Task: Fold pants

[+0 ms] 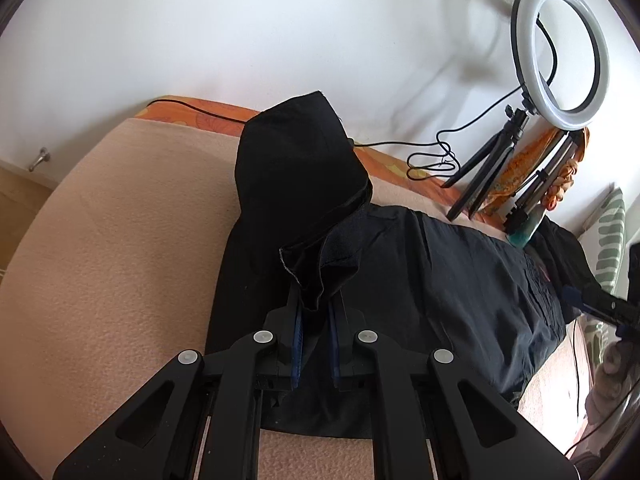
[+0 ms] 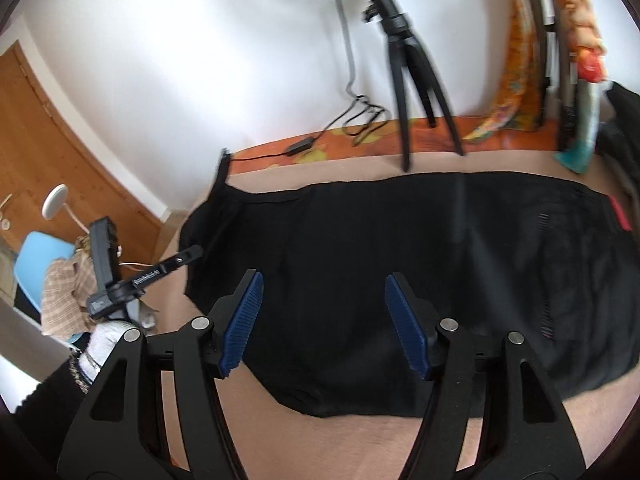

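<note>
The left gripper is clenched on a bunched leg end of the black pants, which rises in a peak above its fingers. The rest of the pants lies flat across the beige bed. The right gripper hangs spread over the flat cloth, its fingers grasping nothing

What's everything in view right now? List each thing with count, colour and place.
pants: one, black, spread on the blanket, one end lifted
blanket: one, beige, under the pants
ring light: one, white, on a black tripod by the wall
cable: one, black, along the orange edge
left gripper: black, blue pads, shut on the pants
right gripper: black, blue pads, open above the pants
</note>
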Motion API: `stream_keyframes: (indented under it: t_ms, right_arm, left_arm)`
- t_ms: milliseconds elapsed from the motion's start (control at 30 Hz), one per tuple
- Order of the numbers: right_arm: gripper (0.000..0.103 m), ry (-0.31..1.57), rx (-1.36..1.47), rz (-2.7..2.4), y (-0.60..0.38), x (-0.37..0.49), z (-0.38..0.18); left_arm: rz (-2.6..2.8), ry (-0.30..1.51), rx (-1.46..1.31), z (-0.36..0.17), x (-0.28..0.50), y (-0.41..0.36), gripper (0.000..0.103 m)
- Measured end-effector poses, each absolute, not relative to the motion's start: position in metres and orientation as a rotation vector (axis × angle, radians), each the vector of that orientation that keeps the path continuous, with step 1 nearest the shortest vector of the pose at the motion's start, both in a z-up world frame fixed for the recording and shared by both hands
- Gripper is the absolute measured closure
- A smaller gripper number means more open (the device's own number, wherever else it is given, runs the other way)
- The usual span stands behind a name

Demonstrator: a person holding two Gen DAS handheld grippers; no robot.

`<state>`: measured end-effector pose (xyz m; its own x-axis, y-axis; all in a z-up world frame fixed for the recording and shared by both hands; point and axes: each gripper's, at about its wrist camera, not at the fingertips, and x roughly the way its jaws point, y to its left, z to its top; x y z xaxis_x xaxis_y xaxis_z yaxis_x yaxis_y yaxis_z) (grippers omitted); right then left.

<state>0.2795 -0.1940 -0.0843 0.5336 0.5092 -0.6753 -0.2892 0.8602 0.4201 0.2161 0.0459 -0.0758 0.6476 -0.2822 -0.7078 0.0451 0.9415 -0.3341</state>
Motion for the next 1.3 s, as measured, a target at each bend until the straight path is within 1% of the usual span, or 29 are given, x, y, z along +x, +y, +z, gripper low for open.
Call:
stream_keyframes:
  t_ms: [233,433,467,500,567,633,700,733,767,800,867,1000,1133,1167,1200,1267,1300]
  right_arm:
    - [0.035,1.074,0.451,0.681,-0.104,0.376,-0.122]
    - [0.035,1.195,0.605,0.640,-0.063,0.429,-0.170]
    - [0.038,1.194,0.608,0.623,-0.057,0.433,-0.174]
    - [0.045,1.185,0.613,0.612,-0.056,0.435,-0.177]
    - [0.081,1.186,0.623,0.631,-0.051,0.440,-0.181]
    - [0.090,1.188,0.606,0.643,-0.045,0.440,-0.182]
    - [0.093,1.175,0.564,0.645,-0.041,0.438,-0.178]
    - [0.094,1.169,0.548,0.644,-0.039,0.438,-0.176]
    - [0.095,1.162,0.537,0.644,-0.038,0.438,-0.173]
    - [0.095,1.157,0.528,0.643,-0.038,0.439,-0.171]
    - [0.096,1.150,0.502,0.632,-0.038,0.440,-0.166]
    - [0.096,1.143,0.472,0.624,-0.045,0.438,-0.162]
    - [0.097,1.138,0.486,0.615,-0.051,0.436,-0.158]
    - [0.098,1.130,0.486,0.612,-0.055,0.434,-0.157]
    - [0.098,1.124,0.479,0.608,-0.057,0.433,-0.156]
    - [0.098,1.129,0.465,0.595,-0.063,0.431,-0.156]
    - [0.098,1.128,0.466,0.590,-0.066,0.430,-0.156]
  left_arm:
    - [-0.233,0.861,-0.285,-0.078,0.215,0.032,0.094]
    - [-0.256,0.867,-0.279,-0.080,0.214,0.029,0.094]
    - [-0.259,0.868,-0.277,-0.080,0.213,0.029,0.094]
    - [-0.263,0.870,-0.274,-0.081,0.212,0.029,0.094]
    - [-0.271,0.878,-0.257,-0.083,0.212,0.026,0.094]
    - [-0.262,0.880,-0.221,-0.082,0.210,0.021,0.092]
    - [-0.235,0.875,-0.184,-0.079,0.207,0.017,0.084]
    - [-0.222,0.868,-0.166,-0.077,0.206,0.016,0.081]
    - [-0.209,0.859,-0.146,-0.074,0.204,0.014,0.075]
    - [-0.191,0.851,-0.125,-0.071,0.202,0.015,0.065]
    - [-0.161,0.830,-0.086,-0.067,0.198,0.012,0.056]
    - [-0.135,0.826,-0.052,-0.066,0.197,0.009,0.056]
    - [-0.163,0.828,-0.069,-0.068,0.198,0.008,0.056]
    - [-0.193,0.823,-0.082,-0.067,0.196,0.008,0.058]
    - [-0.235,0.819,-0.106,-0.068,0.194,0.011,0.071]
    - [-0.304,0.823,-0.162,-0.067,0.195,0.010,0.091]
    - [-0.318,0.827,-0.174,-0.067,0.196,0.008,0.093]
